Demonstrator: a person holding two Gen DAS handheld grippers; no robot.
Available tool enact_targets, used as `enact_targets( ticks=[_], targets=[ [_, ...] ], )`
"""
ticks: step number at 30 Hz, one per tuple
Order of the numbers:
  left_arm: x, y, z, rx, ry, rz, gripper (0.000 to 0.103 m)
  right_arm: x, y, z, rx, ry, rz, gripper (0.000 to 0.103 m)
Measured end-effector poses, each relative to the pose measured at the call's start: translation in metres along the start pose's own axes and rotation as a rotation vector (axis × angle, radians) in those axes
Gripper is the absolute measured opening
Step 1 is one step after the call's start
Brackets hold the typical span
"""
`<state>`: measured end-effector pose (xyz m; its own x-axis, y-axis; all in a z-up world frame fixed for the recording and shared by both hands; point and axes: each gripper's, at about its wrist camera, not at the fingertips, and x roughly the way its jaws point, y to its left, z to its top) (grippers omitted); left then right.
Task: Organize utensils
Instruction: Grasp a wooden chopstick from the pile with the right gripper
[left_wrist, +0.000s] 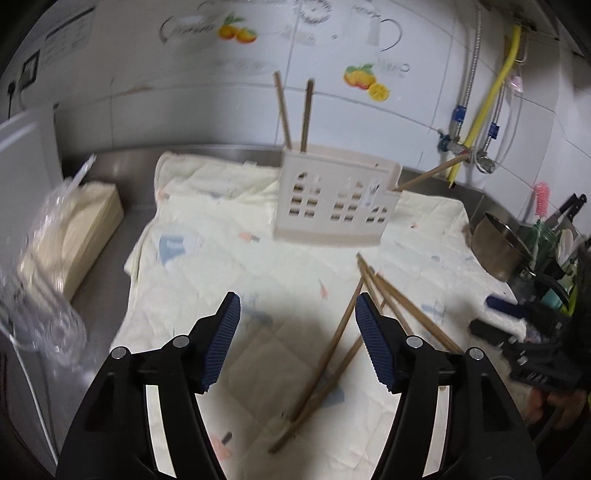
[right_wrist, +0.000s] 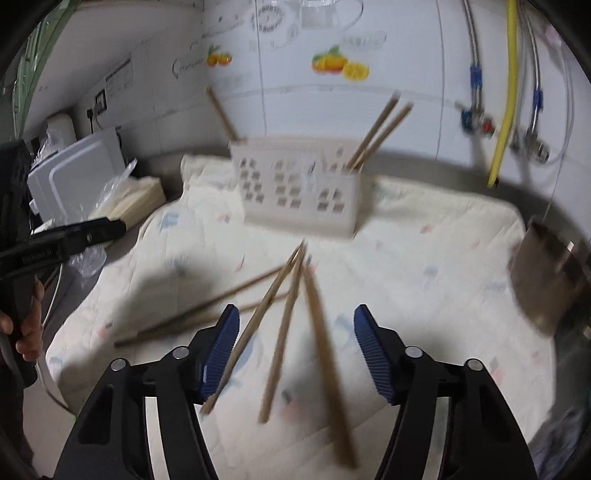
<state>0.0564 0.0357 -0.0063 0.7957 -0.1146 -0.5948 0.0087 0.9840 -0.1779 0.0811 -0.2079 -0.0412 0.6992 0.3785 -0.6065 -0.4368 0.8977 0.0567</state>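
Both our pairs of fingers stand apart and grip nothing: our left gripper (left_wrist: 297, 339) hangs over the cream cloth (left_wrist: 236, 266) with bare fabric between its blue pads (left_wrist: 221, 343), and our right gripper (right_wrist: 295, 350) hangs above loose chopsticks (right_wrist: 280, 343) that lie fanned on the cloth in front of the beige holder (right_wrist: 299, 188). That holder stands upright near the far edge of the cloth, toward the tiled wall (right_wrist: 295, 99). Several chopsticks (left_wrist: 304, 114) stick up out of it. A steel pot (left_wrist: 498, 251) sits to the holder's right, off the cloth.

A home kitchen: fruit-decal wall tiles (left_wrist: 360, 77) (gas hose (left_wrist: 491, 99) alongside), steel pot (left_wrist: 498, 251).
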Motion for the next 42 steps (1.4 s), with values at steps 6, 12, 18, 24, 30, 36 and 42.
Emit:
enact_targets(
  ticks=[6,12,18,24,30,36,42],
  targets=[
    [-0.001,0.008,-0.016,-0.036,0.017,0.015,0.065,0.034,0.009,-0.028,0.052,0.089,0.039,0.039],
    [-0.001,0.011,-0.025,-0.059,0.029,0.019,0.065,0.055,0.01,-0.04,0.091,0.142,0.04,0.024],
    [0.004,0.007,-0.032,-0.055,0.046,0.003,0.065,0.063,0.008,-0.041,0.113,0.166,0.043,0.018],
    [0.007,-0.002,-0.038,-0.045,0.062,-0.019,0.065,0.066,0.009,-0.043,0.121,0.175,0.021,0.014],
    [0.012,-0.013,-0.046,-0.036,0.09,-0.053,0.065,0.066,0.009,-0.043,0.112,0.174,-0.005,0.007],
    [0.02,-0.031,-0.054,-0.015,0.125,-0.086,0.065,0.057,0.006,-0.04,0.107,0.147,-0.01,0.006],
    [0.031,-0.051,-0.06,0.011,0.164,-0.119,0.065,0.029,-0.002,-0.026,0.105,0.062,-0.009,0.006]
  ],
)
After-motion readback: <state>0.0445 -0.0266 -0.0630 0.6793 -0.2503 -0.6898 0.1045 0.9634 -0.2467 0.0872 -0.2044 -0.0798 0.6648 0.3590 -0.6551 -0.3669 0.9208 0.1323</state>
